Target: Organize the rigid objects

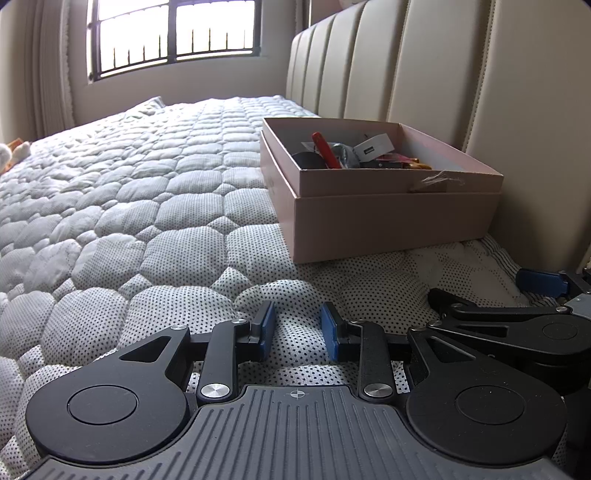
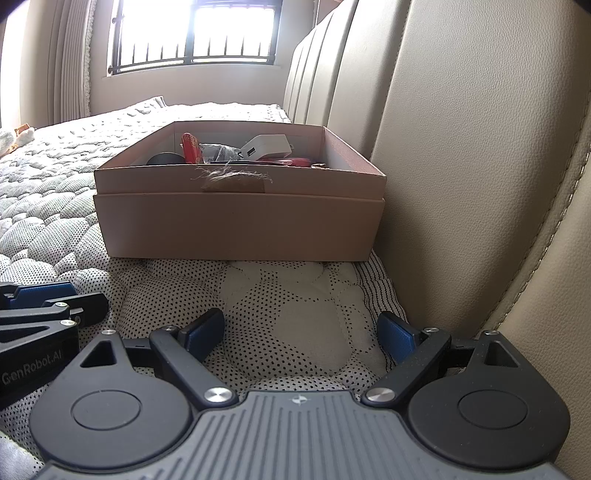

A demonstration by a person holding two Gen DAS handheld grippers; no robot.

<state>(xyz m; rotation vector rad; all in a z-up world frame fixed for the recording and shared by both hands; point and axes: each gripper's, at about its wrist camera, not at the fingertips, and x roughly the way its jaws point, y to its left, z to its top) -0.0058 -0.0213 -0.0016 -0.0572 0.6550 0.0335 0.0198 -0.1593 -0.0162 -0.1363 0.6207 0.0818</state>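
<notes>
Cardboard box (image 2: 236, 229) holds white charger (image 2: 267, 146), red items.

Box (image 2: 236, 229) on the mattress (image 1: 129, 206), hard against the headboard (image 1: 443, 74) along the right edge, seated in its own lid (image 1: 388, 221). In the box: a charger block (image 2: 264, 146) toward the far right, a round thing (image 2: 162, 158) at the near left, other small items between. Window (image 1: 173, 33) beyond the mattress's far edge. Both grippers low over the near edge, before the box: left gripper (image 1: 298, 330) left of right gripper (image 2: 301, 336), close beside it. Plush toy (image 1: 9, 153) at the far left edge.
</notes>
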